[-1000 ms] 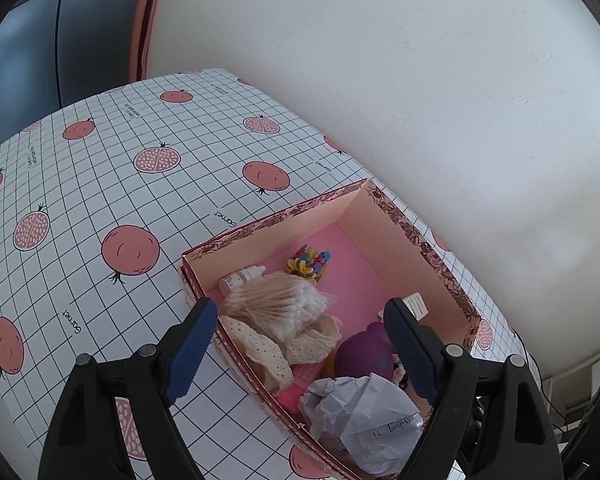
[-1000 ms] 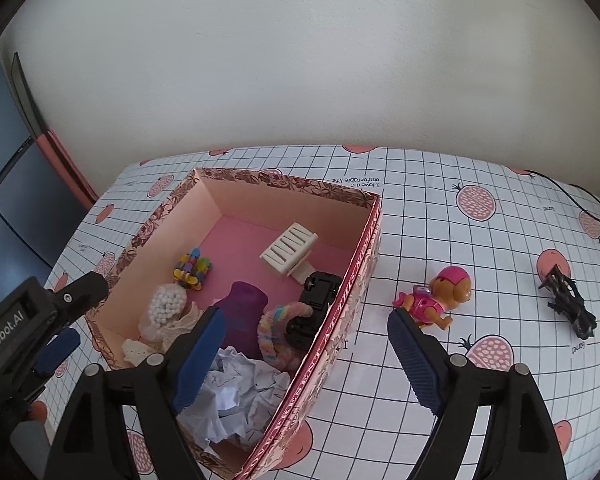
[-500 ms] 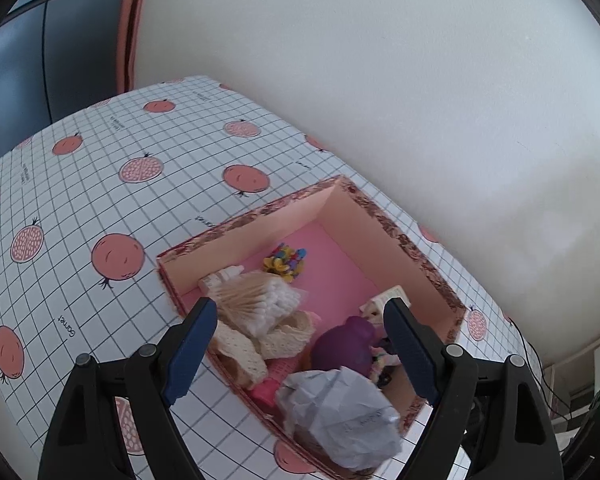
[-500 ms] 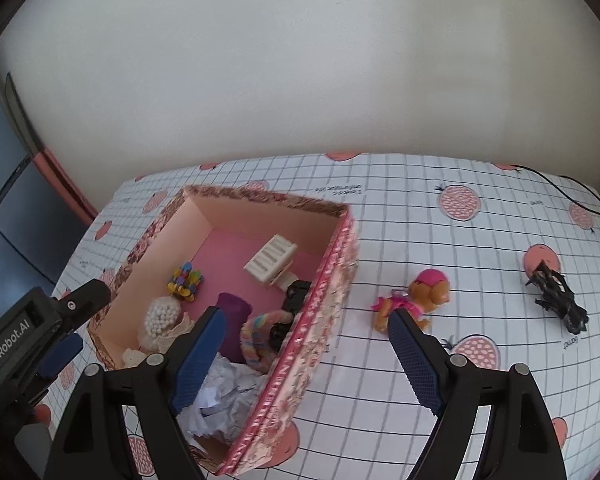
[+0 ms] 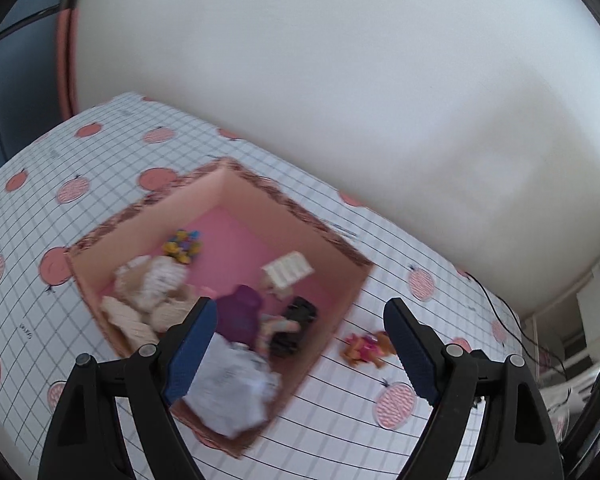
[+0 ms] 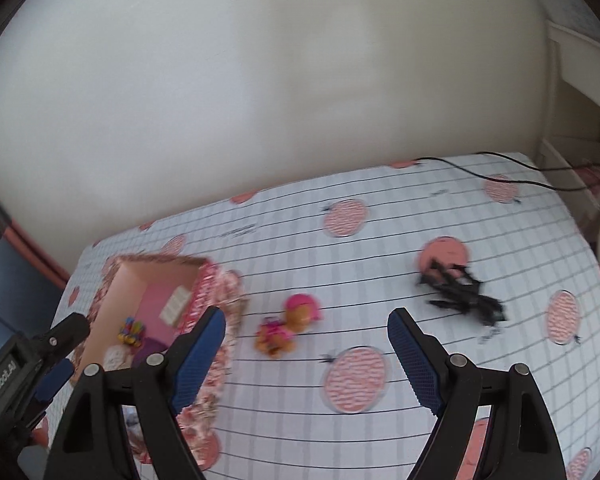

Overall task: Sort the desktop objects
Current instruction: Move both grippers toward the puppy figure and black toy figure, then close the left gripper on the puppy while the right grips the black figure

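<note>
Reaching for what is left on the cloth turns on which claw sits closer to it. The pink-hatted orange plastic pup figure (image 6: 290,326) lies on the white grid-and-pomegranate tablecloth (image 6: 420,216), just outside the long side wall of the pink floral cardboard box (image 6: 216,296) and apart from it. In the right wrist view it sits a little left of the centre line of the right gripper (image 6: 306,354) and ahead of the tips, lying tipped over with its length running from low left, the body, up to the head at the right, roughly across the line between the blue pads. The black spiky plastic hair claw (image 6: 460,292) lies further off to the right, beyond the right-hand pad, its long axis slanting down to the right.

The left gripper (image 5: 298,350) hangs over the near end of the box, above the crumpled white paper (image 5: 232,392) and the purple soft toy (image 5: 240,312); from there the pup shows just inside its right-hand pad, over the box wall. So the right hand looks the nearer and less obstructed one for the pup, and clearly so for the hair claw.

Both claws stand wide apart with nothing between the pads. My reading is that a pick by the right hand needs a small shift left and a drop forward.
</note>
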### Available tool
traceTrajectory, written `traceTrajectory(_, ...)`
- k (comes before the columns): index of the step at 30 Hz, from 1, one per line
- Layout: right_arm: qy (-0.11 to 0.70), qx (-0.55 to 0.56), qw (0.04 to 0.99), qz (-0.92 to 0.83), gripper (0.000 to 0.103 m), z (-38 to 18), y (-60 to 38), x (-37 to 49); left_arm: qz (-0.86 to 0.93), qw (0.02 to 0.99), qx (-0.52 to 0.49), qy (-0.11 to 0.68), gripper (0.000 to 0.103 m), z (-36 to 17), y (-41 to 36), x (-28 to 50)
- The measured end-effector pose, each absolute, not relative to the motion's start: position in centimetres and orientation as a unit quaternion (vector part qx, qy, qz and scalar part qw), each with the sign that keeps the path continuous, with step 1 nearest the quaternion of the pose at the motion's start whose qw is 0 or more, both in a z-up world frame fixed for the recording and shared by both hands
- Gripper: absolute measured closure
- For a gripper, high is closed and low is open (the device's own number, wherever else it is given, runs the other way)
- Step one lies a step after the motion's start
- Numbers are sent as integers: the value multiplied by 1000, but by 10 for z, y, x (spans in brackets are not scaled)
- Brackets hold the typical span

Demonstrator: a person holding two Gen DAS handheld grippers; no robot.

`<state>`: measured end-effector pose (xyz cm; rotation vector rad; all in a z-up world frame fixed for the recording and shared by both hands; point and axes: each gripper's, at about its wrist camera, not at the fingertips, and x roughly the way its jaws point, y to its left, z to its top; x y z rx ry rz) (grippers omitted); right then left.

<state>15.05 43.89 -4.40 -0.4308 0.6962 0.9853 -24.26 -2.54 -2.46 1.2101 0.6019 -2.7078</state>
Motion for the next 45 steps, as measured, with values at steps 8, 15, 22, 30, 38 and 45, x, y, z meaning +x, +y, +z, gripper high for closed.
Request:
traceTrajectory(8,326,-179,826,424,17,-20,405,199,-894,7,419,157,17,-30,37,-250)
traceTrajectory(15,329,-172,844,387,17,-13,388,237,-890,-23,443,109,17,-47,81,-261)
traceTrajectory(22,353,-213,834,367,17,-47,398,257,-874,-43,482,48,17,-82,114,-282)
traceTrajectory(30,338,-335,813,336,17,-96,417,260,-852,-53,521,-7,17,-121,134,-310)
traceTrajectory(38,298,-409,796,333,17,-113,436,273,-844,-50,531,-55,17,-143,133,-326)
traceTrajectory(45,314,-391,796,340,17,-119,446,289,-842,-57,532,-71,17,-155,136,-334)
